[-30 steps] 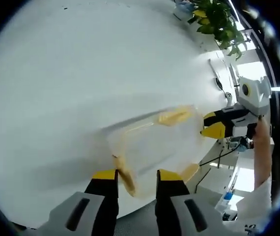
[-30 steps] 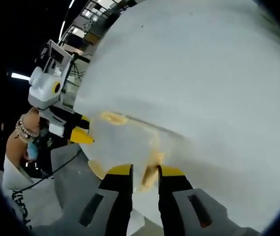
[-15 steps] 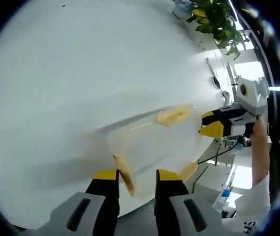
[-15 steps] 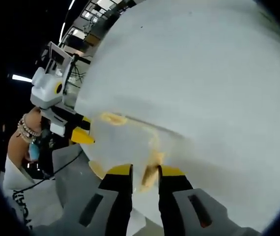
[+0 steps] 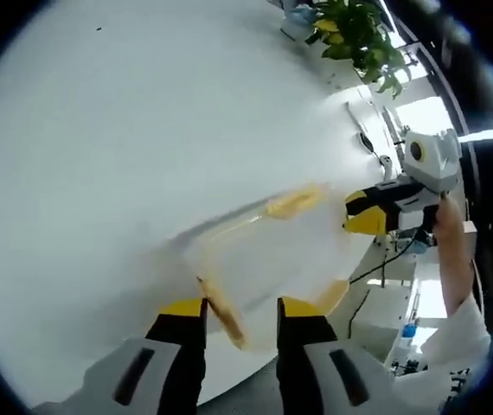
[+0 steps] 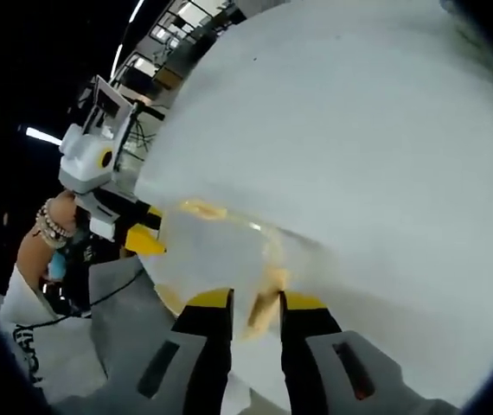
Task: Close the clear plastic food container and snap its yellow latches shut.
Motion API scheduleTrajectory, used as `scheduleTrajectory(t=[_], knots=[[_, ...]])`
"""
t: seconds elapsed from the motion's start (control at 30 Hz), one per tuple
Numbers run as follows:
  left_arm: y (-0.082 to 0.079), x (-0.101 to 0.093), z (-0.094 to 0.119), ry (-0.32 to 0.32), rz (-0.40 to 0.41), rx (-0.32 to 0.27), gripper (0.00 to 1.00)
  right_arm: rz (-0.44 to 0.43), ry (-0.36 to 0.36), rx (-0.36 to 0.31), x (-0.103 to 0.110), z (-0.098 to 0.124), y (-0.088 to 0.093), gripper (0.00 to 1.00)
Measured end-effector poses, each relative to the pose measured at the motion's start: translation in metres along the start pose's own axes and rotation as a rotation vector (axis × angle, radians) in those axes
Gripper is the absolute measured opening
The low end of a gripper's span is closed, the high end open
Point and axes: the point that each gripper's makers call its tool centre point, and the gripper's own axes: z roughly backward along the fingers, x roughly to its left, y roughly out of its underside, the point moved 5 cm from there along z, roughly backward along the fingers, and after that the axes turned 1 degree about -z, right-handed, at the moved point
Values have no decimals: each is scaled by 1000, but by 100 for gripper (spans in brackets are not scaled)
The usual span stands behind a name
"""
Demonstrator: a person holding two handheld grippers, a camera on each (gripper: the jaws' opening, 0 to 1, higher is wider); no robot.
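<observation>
Left gripper view: the left gripper (image 5: 233,309), grey body with black jaws tipped yellow, rises from the bottom edge with its jaws set a little apart. A yellow latch (image 5: 222,309) of the clear plastic food container (image 5: 268,251) sits in that gap. I can't tell whether the jaws actually pinch it or only straddle it. The container lies on the white tabletop (image 5: 143,130), close to its edge, directly ahead of the jaws. Its long axis runs from the left gripper toward the right gripper (image 5: 363,213), which comes in from the right with its yellow tips at the far end of the box. Three yellow latches show here: the one at the left jaws, one on the far long side (image 5: 291,203), one on the near side by the table edge (image 5: 331,297). One leafy green plant (image 5: 355,35) stands at the top.

Right gripper view: the right gripper (image 6: 255,303) has the same slightly parted stance, with a yellow latch (image 6: 265,307) between its tips; real grip can't be told. The container (image 6: 216,255) stretches away to the left gripper (image 6: 138,233), held by a hand with a beaded bracelet (image 6: 46,226). A second latch (image 6: 203,209) shows on the long side.

Judgement: one container, two grippers, one at each short end, each equally near its own end latch. Next move likely hinges on pressing those end latches inward along the long axis.
</observation>
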Motion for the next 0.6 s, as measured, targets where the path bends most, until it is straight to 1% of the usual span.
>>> scheduleTrajectory(t=[0.03, 0.07, 0.1, 0.2, 0.27, 0.37, 0.4, 0.43, 0.47, 0.53, 0.57, 0.6], knots=[[0, -1, 0, -12, -38, -14, 27, 15, 11, 1, 1, 0, -1, 17], [-1, -2, 1, -22, -55, -23, 28, 22, 18, 2, 2, 0, -1, 17], [0, -3, 1, -32, -69, -38, 28, 36, 27, 4, 3, 0, -1, 17], [-1, -3, 1, -43, -116, -60, 30, 41, 37, 9, 3, 0, -2, 17], [0, -4, 1, -47, -127, -64, 30, 45, 42, 10, 2, 0, -2, 18], [-3, -3, 2, -68, -214, -83, 33, 42, 52, 8, 3, 1, -2, 18], [-3, -4, 2, -73, -230, -89, 33, 39, 61, 6, 2, 1, -2, 19], [-4, -5, 3, -73, -276, -106, 33, 38, 68, 5, 2, 1, -2, 20], [-4, -6, 2, -80, -292, -108, 34, 45, 84, 4, 0, 2, -3, 21], [-2, -10, 1, -76, -321, -109, 38, 62, 105, 0, -1, 3, -3, 25], [-2, -12, -1, -73, -333, -113, 42, 66, 113, 0, -1, 3, -3, 27], [-3, -13, -1, -86, -349, -125, 45, 70, 118, -2, -1, 3, -3, 28]])
